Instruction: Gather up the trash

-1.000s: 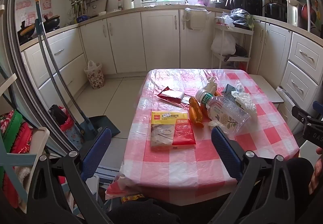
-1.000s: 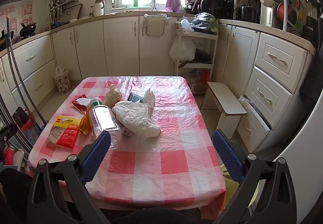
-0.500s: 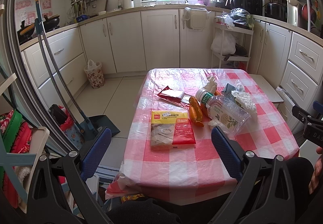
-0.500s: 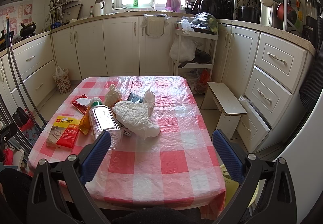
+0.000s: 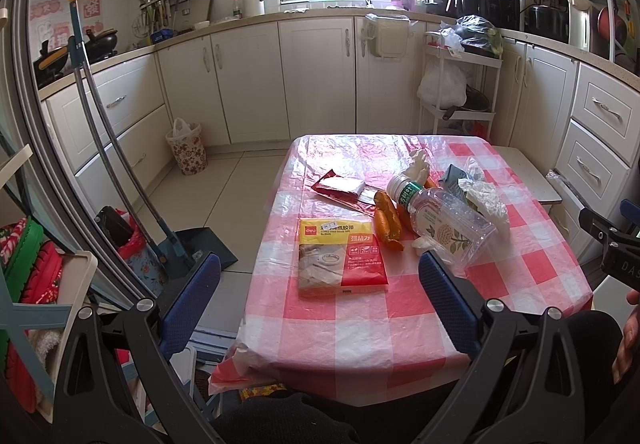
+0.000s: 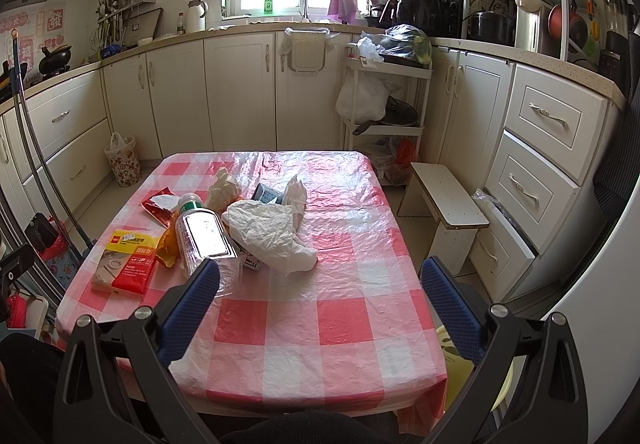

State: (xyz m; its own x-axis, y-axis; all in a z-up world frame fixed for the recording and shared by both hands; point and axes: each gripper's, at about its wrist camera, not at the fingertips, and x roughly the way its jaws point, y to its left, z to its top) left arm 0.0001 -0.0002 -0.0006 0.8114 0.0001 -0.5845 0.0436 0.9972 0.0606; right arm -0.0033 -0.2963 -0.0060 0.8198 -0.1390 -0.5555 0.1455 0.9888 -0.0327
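Trash lies on a red-and-white checked table (image 5: 360, 328) (image 6: 304, 324). There is a yellow-and-red packet (image 5: 342, 256) (image 6: 126, 262), a clear plastic bottle (image 5: 444, 224) (image 6: 206, 240) on its side, orange wrappers (image 5: 386, 220) (image 6: 168, 244), a dark red wrapper (image 5: 340, 190) (image 6: 162, 206), a crumpled white bag (image 6: 272, 232) (image 5: 484, 196) and a small dark carton (image 6: 268, 194). My left gripper (image 5: 320, 296) is open and empty, held back from the table's near edge. My right gripper (image 6: 320, 300) is open and empty over the table's near part.
A floral waste basket (image 5: 186, 148) (image 6: 124, 160) stands on the floor by the left cabinets. A broom and dustpan (image 5: 196, 244) lean left of the table. A white stool (image 6: 444, 204) and a shelf trolley (image 6: 384, 96) stand to the right. Cabinets ring the room.
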